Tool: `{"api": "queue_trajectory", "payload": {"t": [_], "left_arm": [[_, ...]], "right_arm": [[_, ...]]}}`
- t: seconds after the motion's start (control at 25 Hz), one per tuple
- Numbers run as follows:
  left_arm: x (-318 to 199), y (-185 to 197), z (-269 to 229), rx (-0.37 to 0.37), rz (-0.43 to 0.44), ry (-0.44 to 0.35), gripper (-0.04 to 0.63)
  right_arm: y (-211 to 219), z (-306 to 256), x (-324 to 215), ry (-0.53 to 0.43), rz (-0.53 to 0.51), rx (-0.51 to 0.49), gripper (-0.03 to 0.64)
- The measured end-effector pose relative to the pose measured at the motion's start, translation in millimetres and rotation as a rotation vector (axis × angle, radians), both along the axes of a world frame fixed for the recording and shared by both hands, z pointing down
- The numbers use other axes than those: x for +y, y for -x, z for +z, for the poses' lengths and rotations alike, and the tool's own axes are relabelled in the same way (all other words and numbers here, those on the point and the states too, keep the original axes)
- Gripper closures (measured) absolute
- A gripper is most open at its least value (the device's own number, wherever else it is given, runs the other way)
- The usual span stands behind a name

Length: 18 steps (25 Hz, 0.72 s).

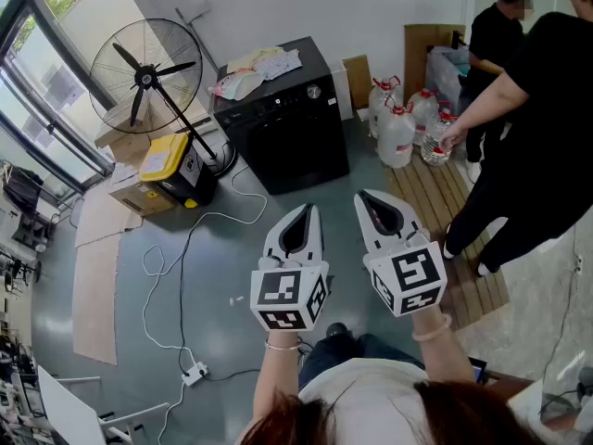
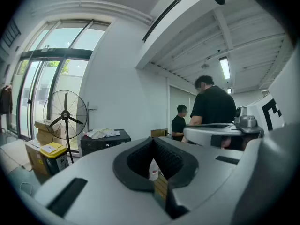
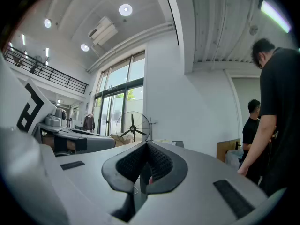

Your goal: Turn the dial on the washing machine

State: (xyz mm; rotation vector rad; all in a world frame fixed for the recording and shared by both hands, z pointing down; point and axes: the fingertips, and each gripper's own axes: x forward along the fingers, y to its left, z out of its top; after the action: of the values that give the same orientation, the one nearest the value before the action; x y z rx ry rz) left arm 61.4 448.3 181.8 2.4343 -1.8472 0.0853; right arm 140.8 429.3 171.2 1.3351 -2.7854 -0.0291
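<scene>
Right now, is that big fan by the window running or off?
Off, it seems: the fan shows three sharp, separate blades, not a blur.

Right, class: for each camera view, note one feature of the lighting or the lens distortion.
Head view: even daylight, with the washing machine sharp. Left gripper view: black fisheye corners, bright windows, and a glaring strip light. Right gripper view: the same dark corners, with ceiling spotlights flaring and the beams bent.

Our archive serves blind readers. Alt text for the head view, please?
The left gripper and right gripper, both shut and empty, point toward a black washing machine well ahead. A fan stands left of it.
</scene>
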Motion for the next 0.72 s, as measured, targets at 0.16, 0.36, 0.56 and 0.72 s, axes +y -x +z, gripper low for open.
{"api": "queue_trajectory", "payload": {"t": [0.16, 0.36, 0.56, 0.72], "left_arm": [[-7, -8, 1, -0.002, -0.002, -0.002, 0.581], [-16, -14, 5, -0.002, -0.001, 0.005, 0.581], [-41, -10, 8, 0.001, -0.002, 0.011, 0.581], [-65, -4, 15, 0.005, 0.002, 0.014, 0.581]], "right_arm": [[-5, 1, -6, -0.017, -0.002, 0.017, 0.597], [-8, 7, -14, -0.010, 0.002, 0.006, 0.597], [-5, 7, -37, 0.009, -0.014, -0.053, 0.597], [1, 14, -60, 0.008, -0.006, -0.052, 0.597]]}}
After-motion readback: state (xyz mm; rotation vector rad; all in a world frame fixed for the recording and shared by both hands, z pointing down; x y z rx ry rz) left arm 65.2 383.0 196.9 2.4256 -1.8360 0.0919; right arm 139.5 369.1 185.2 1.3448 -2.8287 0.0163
